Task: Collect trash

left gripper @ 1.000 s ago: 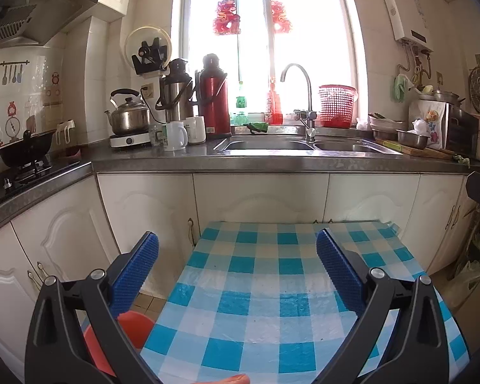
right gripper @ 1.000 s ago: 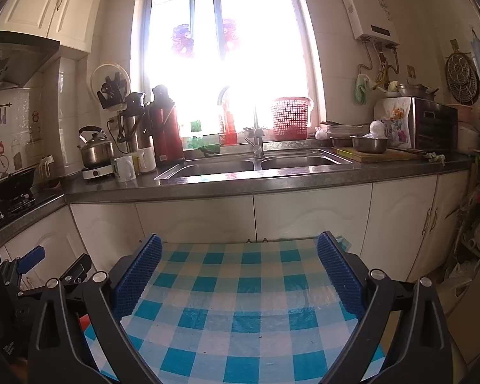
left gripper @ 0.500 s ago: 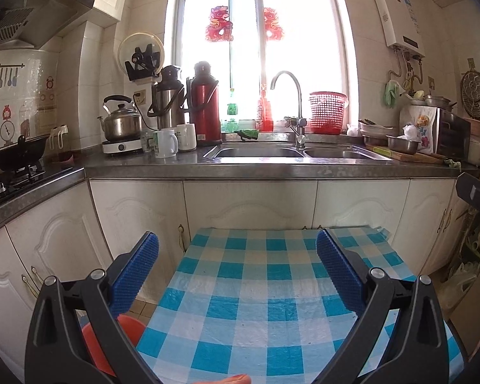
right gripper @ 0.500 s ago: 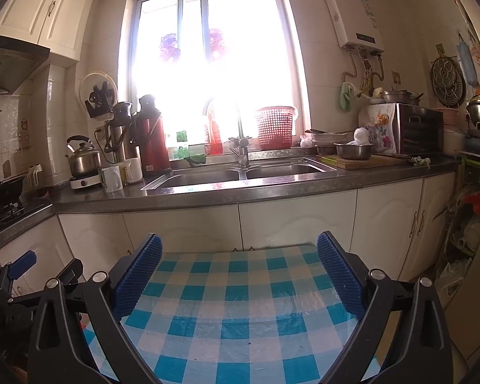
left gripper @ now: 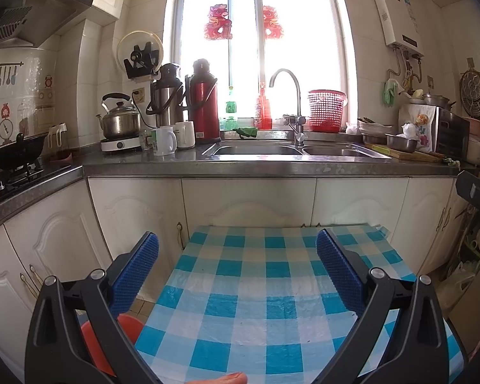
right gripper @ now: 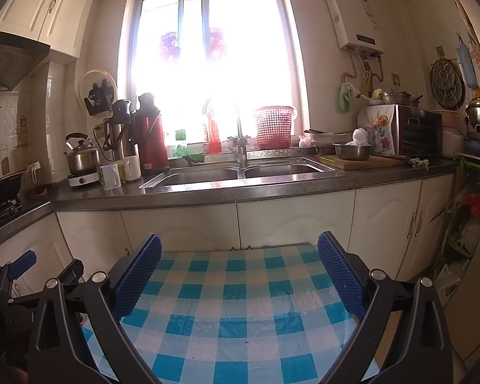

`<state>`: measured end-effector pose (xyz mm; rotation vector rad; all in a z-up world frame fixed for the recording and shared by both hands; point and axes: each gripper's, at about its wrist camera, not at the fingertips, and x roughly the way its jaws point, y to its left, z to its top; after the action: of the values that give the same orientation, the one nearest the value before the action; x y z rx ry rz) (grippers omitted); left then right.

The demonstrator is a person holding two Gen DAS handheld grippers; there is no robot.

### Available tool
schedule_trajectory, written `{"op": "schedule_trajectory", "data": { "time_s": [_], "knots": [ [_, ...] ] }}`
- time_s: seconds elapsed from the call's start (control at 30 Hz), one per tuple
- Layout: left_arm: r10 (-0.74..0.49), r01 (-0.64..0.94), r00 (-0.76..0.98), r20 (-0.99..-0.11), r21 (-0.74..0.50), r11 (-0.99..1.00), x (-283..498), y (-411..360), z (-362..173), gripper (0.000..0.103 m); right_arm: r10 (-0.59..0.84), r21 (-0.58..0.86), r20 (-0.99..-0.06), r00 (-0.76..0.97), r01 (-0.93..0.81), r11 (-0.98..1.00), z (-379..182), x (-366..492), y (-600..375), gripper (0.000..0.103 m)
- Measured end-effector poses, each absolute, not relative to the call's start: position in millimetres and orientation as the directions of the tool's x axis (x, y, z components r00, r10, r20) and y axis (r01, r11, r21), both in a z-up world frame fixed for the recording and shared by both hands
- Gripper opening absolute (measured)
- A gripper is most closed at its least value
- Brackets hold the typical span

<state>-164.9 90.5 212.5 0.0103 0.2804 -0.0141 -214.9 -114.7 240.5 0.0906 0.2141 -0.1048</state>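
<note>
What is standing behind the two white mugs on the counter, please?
Behind the white mugs stand a red thermos and a steel thermos. The mugs cover the thermos bases, so what lies there cannot be seen.

We face the counter (left gripper: 256,168), with the table (left gripper: 256,288) just before its cabinets (left gripper: 246,201). The sink (left gripper: 256,150) sits in the counter below the window (left gripper: 256,41). Left of it stand the flask (left gripper: 204,102), mugs (left gripper: 163,140) and kettle (left gripper: 120,120); behind it sits the basket (left gripper: 326,110). A bowl (right gripper: 352,152) rests on the cutting board (right gripper: 361,162) to our right.
</note>
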Motion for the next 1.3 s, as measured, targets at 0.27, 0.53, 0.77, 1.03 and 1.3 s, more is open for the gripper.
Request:
{"op": "schedule_trajectory", "data": {
  "time_s": [0.27,0.53,0.77,1.03,1.3],
  "knots": [
    [-0.012,0.015,0.959,-0.283,0.007,1.000,-160.9,91.5,208.9,0.099,-0.089,0.078,-0.219,0.972,0.109,0.991,239.6,-213.8,-114.7,0.097],
    [-0.008,0.011,0.954,-0.299,0.008,1.000,-152.7,89.6,202.6,0.099,-0.077,0.086,-0.238,0.968,0.100,0.991,231.1,-207.0,-119.1,0.097],
    [-0.007,0.012,0.948,-0.317,0.016,1.000,-143.4,86.5,196.3,0.099,-0.070,0.084,-0.255,0.964,0.094,0.992,226.1,-199.5,-119.8,0.097],
    [-0.012,0.015,0.935,-0.355,0.005,1.000,-129.5,86.1,183.3,0.099,-0.057,0.086,-0.289,0.956,0.086,0.993,213.9,-183.5,-122.0,0.097],
    [-0.064,0.057,0.831,-0.552,-0.031,0.998,-86.0,81.6,115.4,0.099,-0.063,0.079,-0.420,0.905,0.105,0.991,167.7,-145.7,-130.5,0.097]
  ]
}}
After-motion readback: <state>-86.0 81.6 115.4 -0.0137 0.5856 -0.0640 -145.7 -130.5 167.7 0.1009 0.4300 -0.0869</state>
